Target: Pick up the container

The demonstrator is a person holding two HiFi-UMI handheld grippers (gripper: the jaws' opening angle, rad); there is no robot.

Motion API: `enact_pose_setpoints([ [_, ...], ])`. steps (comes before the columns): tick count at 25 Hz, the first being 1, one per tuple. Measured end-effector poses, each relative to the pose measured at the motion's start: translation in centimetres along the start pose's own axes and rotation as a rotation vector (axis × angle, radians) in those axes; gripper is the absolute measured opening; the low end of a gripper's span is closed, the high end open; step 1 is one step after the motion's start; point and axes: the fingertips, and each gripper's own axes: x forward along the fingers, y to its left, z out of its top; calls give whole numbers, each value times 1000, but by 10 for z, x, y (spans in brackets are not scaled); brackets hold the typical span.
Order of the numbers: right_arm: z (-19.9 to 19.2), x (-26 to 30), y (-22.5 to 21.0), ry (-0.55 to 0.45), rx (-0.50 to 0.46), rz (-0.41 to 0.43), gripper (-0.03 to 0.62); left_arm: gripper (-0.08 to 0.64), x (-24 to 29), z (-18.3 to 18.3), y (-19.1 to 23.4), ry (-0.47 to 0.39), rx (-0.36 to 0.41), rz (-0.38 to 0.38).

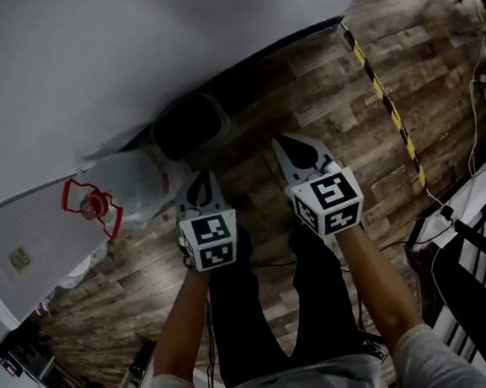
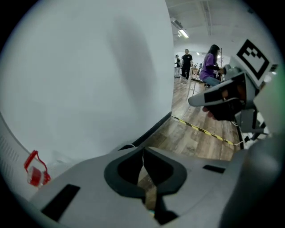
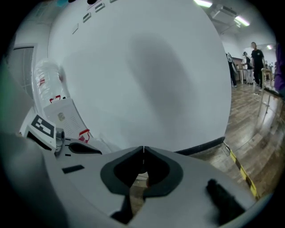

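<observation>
In the head view a dark open-topped bin (image 1: pixel 188 126) stands on the wood floor against the white wall. A large clear water jug (image 1: pixel 137 185) with a red cap and handle (image 1: pixel 92 206) lies to its left. My left gripper (image 1: pixel 198 180) hangs shut and empty just right of the jug and below the bin. Further right, my right gripper (image 1: pixel 290 147) is also shut and empty, over bare floor. In the left gripper view the jaws (image 2: pixel 143 150) meet tip to tip, and the red handle (image 2: pixel 34 168) shows at far left. The right gripper (image 3: pixel 143 149) is likewise closed tip to tip.
A white wall (image 1: pixel 129 47) fills the far side. A white cabinet (image 1: pixel 27 237) stands at left. Yellow-black tape (image 1: pixel 387 104) crosses the floor at right, with cables (image 1: pixel 477 84) and a dark rack (image 1: pixel 478 270) beyond. People (image 2: pixel 209 62) stand far off.
</observation>
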Motion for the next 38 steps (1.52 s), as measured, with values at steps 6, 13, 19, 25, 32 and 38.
enact_pose_setpoints([
  [6,-90,102,-6,-10,-57,100,28,15,97,-67,-23,-80,-52,7],
  [13,-199,220,-20,56,-333,252,77,15,202,-151,3,-103,10,9],
  [19,-267,279,-21,121,-413,303,120,17,261,-210,0,-71,41,-31],
  [25,-264,286,-16,94,-402,312,121,139,301,-240,-4,-33,-92,-87],
  [32,-259,279,-24,75,-394,292,121,176,322,-224,-4,-65,-220,-110],
  [38,-260,276,-26,73,-382,287,120,176,326,-227,-3,-69,-198,-99],
])
